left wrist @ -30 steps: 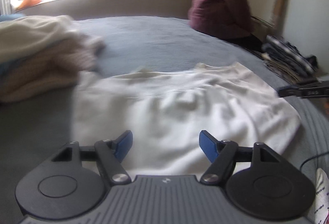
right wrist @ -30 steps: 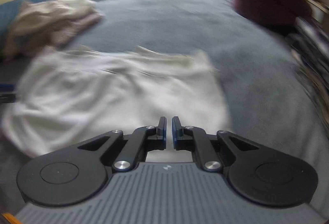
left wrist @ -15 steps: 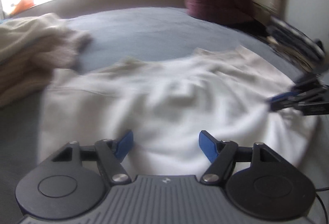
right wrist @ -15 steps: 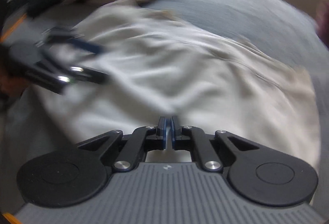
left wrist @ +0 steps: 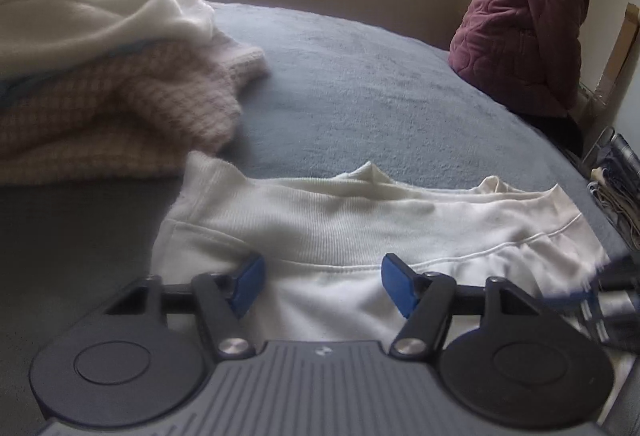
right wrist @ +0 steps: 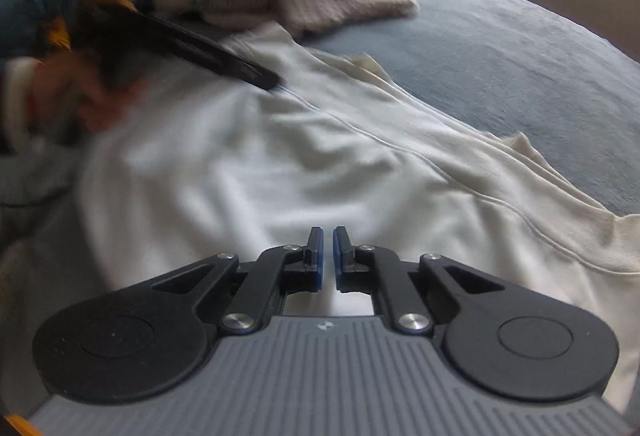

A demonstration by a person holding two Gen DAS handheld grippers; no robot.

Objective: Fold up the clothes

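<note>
White garment [left wrist: 360, 236] spread on grey bed [left wrist: 360, 83], left gripper [left wrist: 320, 286] spread apart, right gripper [right wrist: 324, 260] nearly together, empty

White garment [left wrist: 360, 236] on a grey-blue bedspread [left wrist: 360, 83]. Pile [left wrist: 100, 75]: cream over pink-checked knit. Person's jacket [left wrist: 524, 35] maroon, quilted.

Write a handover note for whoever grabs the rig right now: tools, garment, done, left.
Left tool: open, low over the near edge of the white garment, gripping nothing.
Right tool: almost closed, a thin gap between its pads; whether it pinches cloth is unclear.
The garment lies spread and wrinkled on the grey bed cover, beside a pile of clothes.
Done: garment laid out; no fold visible.
Left: probably smooth it, then fold. A person in a maroon jacket sits at the far edge.
</note>
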